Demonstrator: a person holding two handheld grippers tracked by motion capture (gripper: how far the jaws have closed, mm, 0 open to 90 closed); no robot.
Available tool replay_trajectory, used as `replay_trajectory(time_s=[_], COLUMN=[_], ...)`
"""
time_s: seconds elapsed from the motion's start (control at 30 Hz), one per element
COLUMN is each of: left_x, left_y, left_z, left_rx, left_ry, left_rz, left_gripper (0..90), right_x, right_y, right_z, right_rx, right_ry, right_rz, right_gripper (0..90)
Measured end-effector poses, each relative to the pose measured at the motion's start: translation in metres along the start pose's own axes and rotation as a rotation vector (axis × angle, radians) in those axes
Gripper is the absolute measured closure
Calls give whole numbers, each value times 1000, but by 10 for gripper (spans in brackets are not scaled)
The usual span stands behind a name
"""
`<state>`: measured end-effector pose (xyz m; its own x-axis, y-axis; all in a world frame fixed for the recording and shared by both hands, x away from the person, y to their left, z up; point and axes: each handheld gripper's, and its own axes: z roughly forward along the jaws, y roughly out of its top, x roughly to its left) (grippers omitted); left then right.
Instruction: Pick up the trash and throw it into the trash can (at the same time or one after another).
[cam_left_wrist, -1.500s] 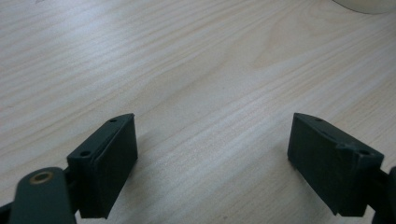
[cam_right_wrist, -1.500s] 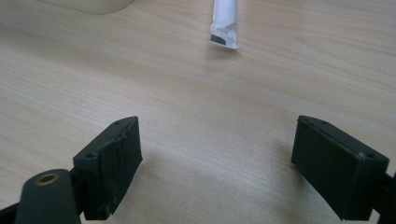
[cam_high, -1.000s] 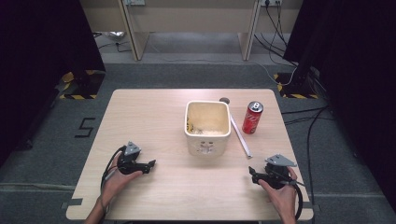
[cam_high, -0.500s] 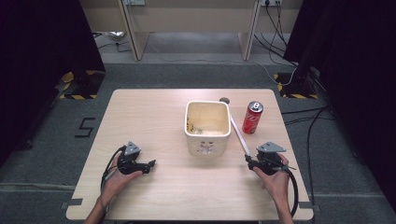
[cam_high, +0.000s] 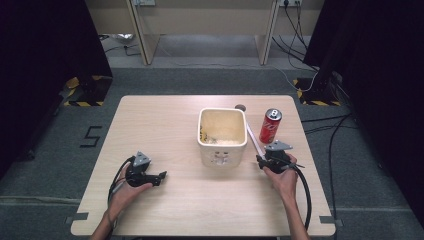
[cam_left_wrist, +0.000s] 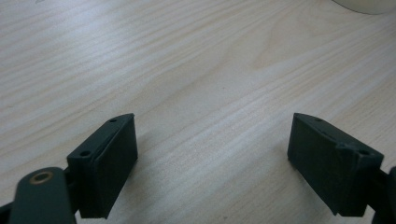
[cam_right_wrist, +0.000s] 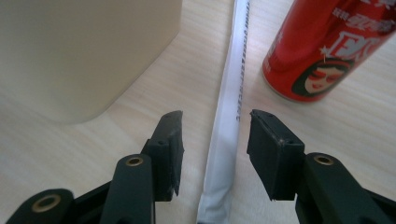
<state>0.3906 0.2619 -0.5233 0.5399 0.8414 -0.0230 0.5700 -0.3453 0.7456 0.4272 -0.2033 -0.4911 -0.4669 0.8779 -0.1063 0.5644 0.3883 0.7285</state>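
A long white paper-wrapped stick (cam_right_wrist: 228, 112) lies on the table between the cream bin (cam_right_wrist: 79, 51) and the red can (cam_right_wrist: 327, 51). My right gripper (cam_right_wrist: 215, 144) is open, its jaws on either side of the stick's near end without touching it. In the high view the right gripper (cam_high: 262, 159) sits at the lower end of the stick (cam_high: 252, 140), right of the bin (cam_high: 222, 147). My left gripper (cam_high: 159, 176) rests open on the bare wood at the front left, and in the left gripper view the left gripper (cam_left_wrist: 212, 163) has nothing between its jaws.
The red can (cam_high: 270, 126) stands upright right of the bin. A small dark round object (cam_high: 240, 107) lies behind the bin. The bin holds some light debris. Table edge (cam_high: 200, 234) runs close in front of the hands; cables trail from both grippers.
My right gripper has moved forward and left, from the front right of the table to the stick's near end. The left gripper has stayed in place.
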Motion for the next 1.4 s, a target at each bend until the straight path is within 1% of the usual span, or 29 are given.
replay_trajectory(time_s=[0.03, 0.27, 0.43, 0.47, 0.53, 0.63, 0.7, 0.77, 0.87, 0.93, 1.03, 1.1, 1.2, 1.4], left_x=[0, 0, 0, 0, 0, 0, 0, 0, 0, 0, 0, 0, 0, 0], left_y=[0, 0, 0, 0, 0, 0, 0, 0, 0, 0, 0, 0, 0, 0], left_z=[0, 0, 0, 0, 0, 0, 0, 0, 0, 0, 0, 0, 0, 0], left_rx=[-1, -1, -2, -1, -1, -2, -2, -1, -2, -1, -1, -1, -1, -1], left_ry=[0, 0, 0, 0, 0, 1, 1, 1, 1, 1, 1, 1, 1, 1], left_rz=[0, 1, 0, 0, 1, 0, 0, 0, 0, 0, 0, 0, 1, 0], left_gripper=[153, 153, 153, 153, 153, 153, 153, 153, 153, 152, 153, 153, 152, 153], right_x=[0, -1, -3, -4, -5, -7, -7, -7, -7, -7, -8, -10, -11, -14], right_y=[1, 7, 11, 14, 15, 20, 22, 23, 24, 24, 23, 21, 21, 19], right_z=[3, 16, 20, 22, 23, 26, 27, 32, 36, 38, 42, 45, 46, 45], right_rx=[-6, 12, 14, 9, 9, -1, -1, 3, 11, 14, 21, 35, 41, 48], right_ry=[-1, 11, 5, 8, 9, 15, 16, 19, 23, 22, 26, 25, 27, 58], right_rz=[3, 18, 13, 22, 18, 28, 24, 31, 25, 32, 30, 44, 46, 83], right_gripper=[551, 557, 561, 563, 563, 567, 567, 569, 570, 571, 572, 575, 577, 604])
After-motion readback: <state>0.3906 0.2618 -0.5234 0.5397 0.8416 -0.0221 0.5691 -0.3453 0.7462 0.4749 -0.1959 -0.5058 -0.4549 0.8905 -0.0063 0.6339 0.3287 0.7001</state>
